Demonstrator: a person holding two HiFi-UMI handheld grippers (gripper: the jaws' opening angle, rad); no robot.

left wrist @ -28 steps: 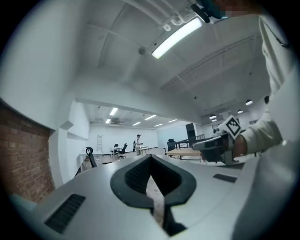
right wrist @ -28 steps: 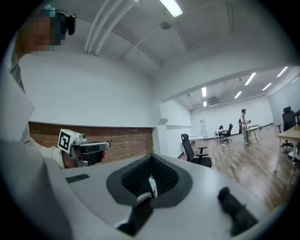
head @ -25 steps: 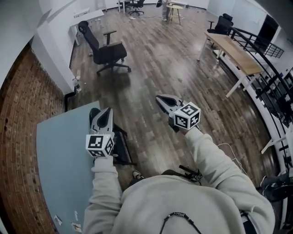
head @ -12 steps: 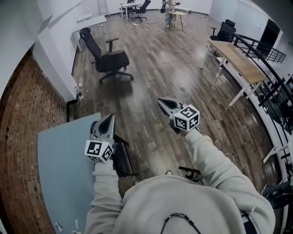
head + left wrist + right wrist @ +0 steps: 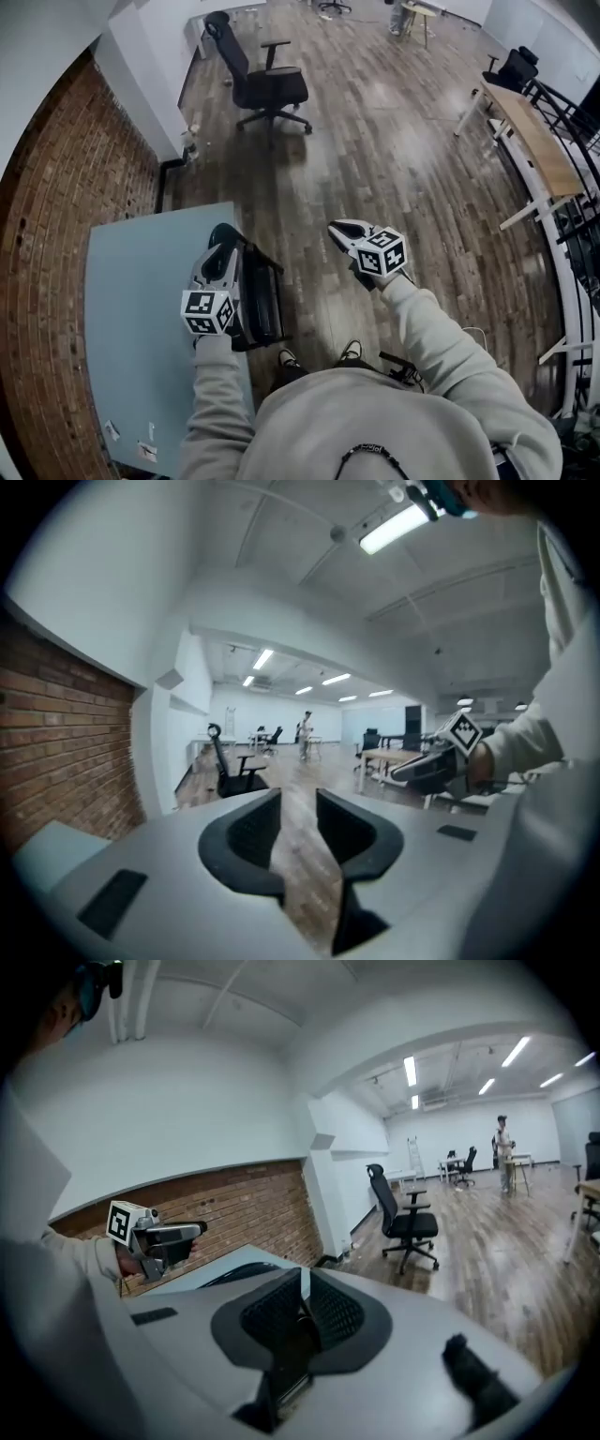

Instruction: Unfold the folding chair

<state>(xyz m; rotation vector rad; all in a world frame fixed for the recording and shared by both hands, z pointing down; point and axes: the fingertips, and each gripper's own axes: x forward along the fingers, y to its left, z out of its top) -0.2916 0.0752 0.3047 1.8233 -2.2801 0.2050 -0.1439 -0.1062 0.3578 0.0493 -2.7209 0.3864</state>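
Tabletop [image 5: 141,281] at left. Left gripper [image 5: 222,255] has dropped in above the folding chair [image 5: 262,302], which stands folded at the tabletop's edge. Its fingers [image 5: 246,836] have just begun to spread, with nothing between them. Right gripper [image 5: 339,228] is lower too, over the floor, fingers pressed together, empty. Reach likely starting; no grip yet.

Tally: we count one folding chair [image 5: 258,300] against the blue table [image 5: 131,309]; three office chairs [image 5: 267,82] beyond that table; one wooden desk [image 5: 534,141]; one distant person [image 5: 503,1152].

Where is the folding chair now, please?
Head view, lower left of centre: the folding chair stands folded at the blue table's edge, beside the left claw.
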